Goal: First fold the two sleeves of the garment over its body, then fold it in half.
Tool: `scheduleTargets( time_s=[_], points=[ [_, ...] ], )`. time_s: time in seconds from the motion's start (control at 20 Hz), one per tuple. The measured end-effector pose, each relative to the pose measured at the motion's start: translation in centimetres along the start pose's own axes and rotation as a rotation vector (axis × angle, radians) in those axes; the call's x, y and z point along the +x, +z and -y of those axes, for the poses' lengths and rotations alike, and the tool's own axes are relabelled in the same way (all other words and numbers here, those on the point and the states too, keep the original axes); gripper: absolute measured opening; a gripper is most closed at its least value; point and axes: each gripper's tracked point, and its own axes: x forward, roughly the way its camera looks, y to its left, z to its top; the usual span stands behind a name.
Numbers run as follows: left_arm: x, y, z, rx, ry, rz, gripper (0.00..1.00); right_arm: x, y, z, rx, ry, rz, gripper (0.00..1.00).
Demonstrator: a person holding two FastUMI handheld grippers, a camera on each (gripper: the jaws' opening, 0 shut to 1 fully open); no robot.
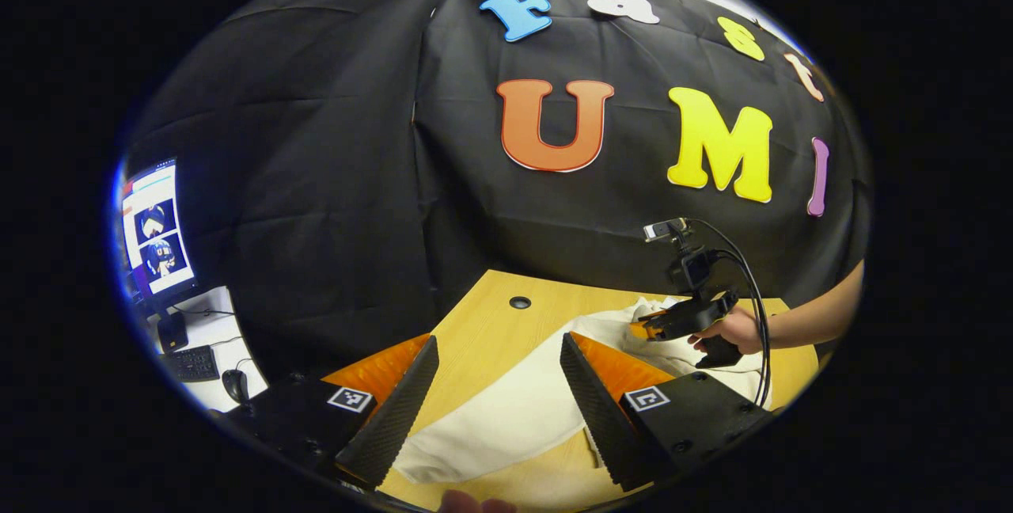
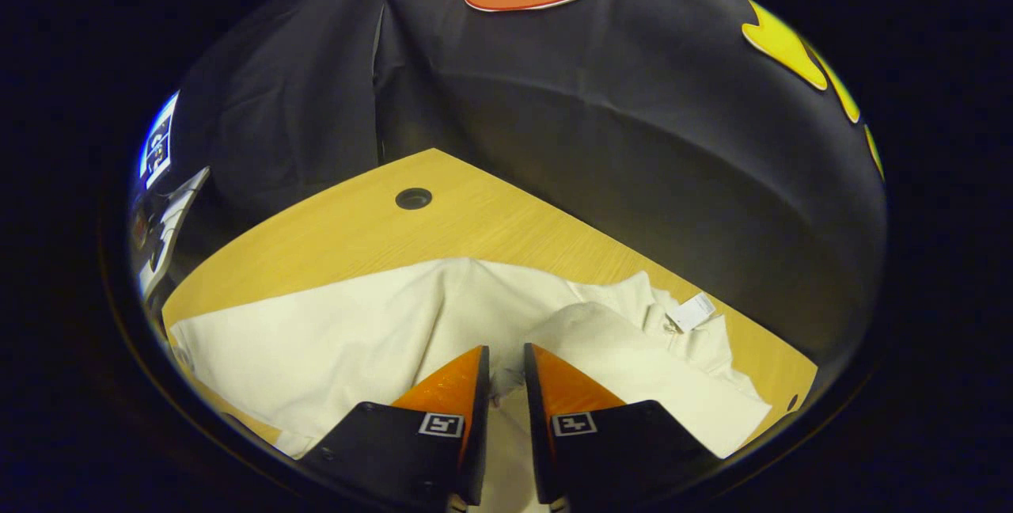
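Note:
A white garment [image 2: 340, 339] lies spread on the wooden table [image 2: 475, 220], its collar and a small tag [image 2: 690, 311] toward the right. In the right gripper view, my right gripper [image 2: 506, 351] has its fingers almost together, pinching a raised fold of the garment's cloth, likely a sleeve. In the left gripper view, my left gripper [image 1: 498, 343] hangs wide open above the garment [image 1: 506, 410], nothing between its fingers. Farther right in that view a hand [image 1: 732, 331] holds the right gripper [image 1: 643, 324] down at the bunched cloth.
A round cable hole [image 1: 520, 302] sits in the table near its far edge. Off the table's left side stand a lit monitor [image 1: 154, 228], a keyboard [image 1: 190, 362] and a mouse [image 1: 235, 385] on a white desk. Black cloth walls close behind the table.

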Motion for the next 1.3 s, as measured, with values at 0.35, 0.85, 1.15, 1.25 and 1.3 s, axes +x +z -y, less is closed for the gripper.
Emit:
scheduleTargets(
  time_s=[0.35,0.85,1.15,1.25,1.3],
  points=[
    [-0.7,-3.2,-1.0,0.030,0.028,-0.026,0.99,-5.5,3.3,-2.2,0.030,0.054,0.143,0.83],
    [-5.5,-15.3,-8.7,-0.023,0.290,-0.183,0.99,-21.7,2.5,-4.4,0.018,0.140,0.291,0.89],
    [-3.7,-24.2,-11.1,-0.122,0.323,-0.322,1.00,-26.2,-3.3,-1.6,0.034,0.106,0.208,0.89],
    [-2.4,-25.0,-11.5,-0.131,0.328,-0.336,1.00,-26.7,-4.1,-0.6,0.063,0.079,0.189,0.89],
    [-2.0,-25.3,-11.8,-0.131,0.337,-0.345,1.00,-27.0,-4.2,-0.2,0.086,0.071,0.186,0.89]
  ],
)
